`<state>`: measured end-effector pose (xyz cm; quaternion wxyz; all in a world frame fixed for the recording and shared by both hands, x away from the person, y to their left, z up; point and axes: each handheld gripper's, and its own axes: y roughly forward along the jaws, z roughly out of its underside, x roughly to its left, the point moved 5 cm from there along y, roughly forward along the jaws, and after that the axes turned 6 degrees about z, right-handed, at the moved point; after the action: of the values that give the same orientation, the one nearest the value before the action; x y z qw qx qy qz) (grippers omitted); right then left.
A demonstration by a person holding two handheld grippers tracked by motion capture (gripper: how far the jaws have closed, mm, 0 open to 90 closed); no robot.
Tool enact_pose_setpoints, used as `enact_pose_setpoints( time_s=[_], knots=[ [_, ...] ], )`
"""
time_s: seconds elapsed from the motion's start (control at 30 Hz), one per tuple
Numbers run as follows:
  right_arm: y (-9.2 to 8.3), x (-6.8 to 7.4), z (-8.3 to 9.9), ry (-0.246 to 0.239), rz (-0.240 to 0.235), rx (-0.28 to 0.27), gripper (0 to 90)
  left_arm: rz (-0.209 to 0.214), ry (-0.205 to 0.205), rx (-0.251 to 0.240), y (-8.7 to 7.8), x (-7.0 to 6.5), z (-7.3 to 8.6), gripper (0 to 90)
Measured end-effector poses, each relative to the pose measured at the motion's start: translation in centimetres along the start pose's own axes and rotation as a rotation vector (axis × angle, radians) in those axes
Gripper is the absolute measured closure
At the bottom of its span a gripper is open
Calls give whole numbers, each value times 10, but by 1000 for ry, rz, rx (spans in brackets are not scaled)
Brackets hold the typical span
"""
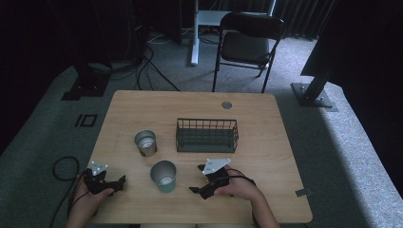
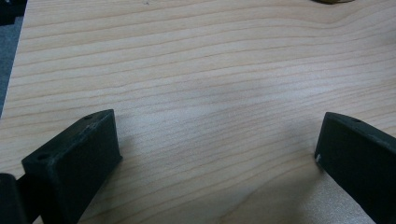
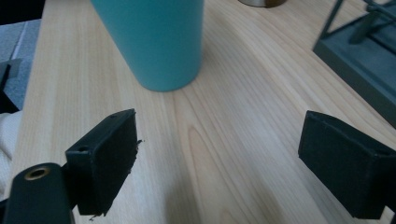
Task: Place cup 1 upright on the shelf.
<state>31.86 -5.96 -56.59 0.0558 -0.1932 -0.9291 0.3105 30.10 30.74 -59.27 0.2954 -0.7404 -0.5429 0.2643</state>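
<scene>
Approach step: right claw point(image 1: 198, 189) spread, empty, aimed at the teal cup point(image 1: 164, 176) at lower centre of the desk point(image 1: 266, 142) — next, close in around it. Left claw point(image 1: 118, 184) spread, lower left.

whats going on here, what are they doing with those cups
A person sits at a wooden table with a gripper in each hand, both resting near the front edge with jaws open and empty. The right gripper points at the teal cup, which stands upright just ahead of it. The left gripper faces bare wood. A silver cup and a wire basket stand farther back, untouched.
</scene>
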Motion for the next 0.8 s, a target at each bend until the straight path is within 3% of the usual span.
enact_pose_setpoints(
  time_s=[0.37, 0.8],
  knots=[
    [14, 14, -17, -42, -45, -26, 116, 0, 0, 0, 0, 0, 0, 4],
    [29, 26, -30, -56, -79, -56, 116, 0, 0, 0, 0, 0, 0, 4]
  ],
)
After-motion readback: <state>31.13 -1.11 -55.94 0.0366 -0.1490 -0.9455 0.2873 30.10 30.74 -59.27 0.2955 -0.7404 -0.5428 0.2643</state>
